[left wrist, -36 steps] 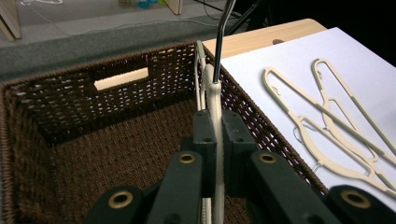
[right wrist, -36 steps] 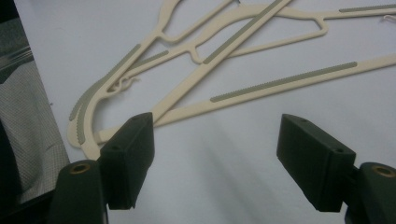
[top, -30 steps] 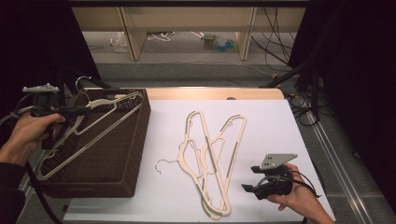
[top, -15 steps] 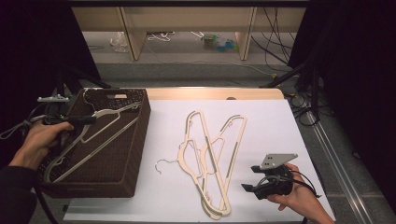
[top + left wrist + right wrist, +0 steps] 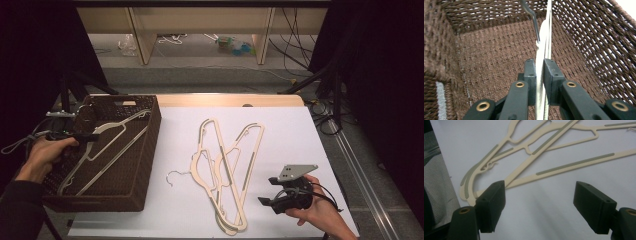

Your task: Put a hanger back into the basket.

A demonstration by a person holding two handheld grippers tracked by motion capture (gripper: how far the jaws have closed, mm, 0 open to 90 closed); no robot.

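Observation:
A cream hanger [image 5: 111, 146] lies slanted inside the brown wicker basket [image 5: 154, 131] at the left. My left gripper [image 5: 89, 136] holds it near the hook; its jaws have just been opening a little. In the left gripper view the pads of that gripper [image 5: 539, 68] still touch the hanger [image 5: 544, 37] on both sides, with the basket floor [image 5: 494, 50] just beyond. Several more cream hangers [image 5: 226, 167] lie piled on the white tabletop [image 5: 300, 140]. My right gripper [image 5: 266, 201] rests open at the front right, beside their lower ends [image 5: 529, 170], with nothing between its jaws [image 5: 540, 195].
The basket's woven walls [image 5: 599, 37] stand close on both sides of the left gripper. A thin wire hook [image 5: 176, 174] juts from the pile towards the basket. Beyond the table's far edge stand shelf legs [image 5: 142, 37], with cables on the floor.
My left hand has come down and lowered the hanger from above the basket's rim into the basket. The right hand and the pile have stayed put.

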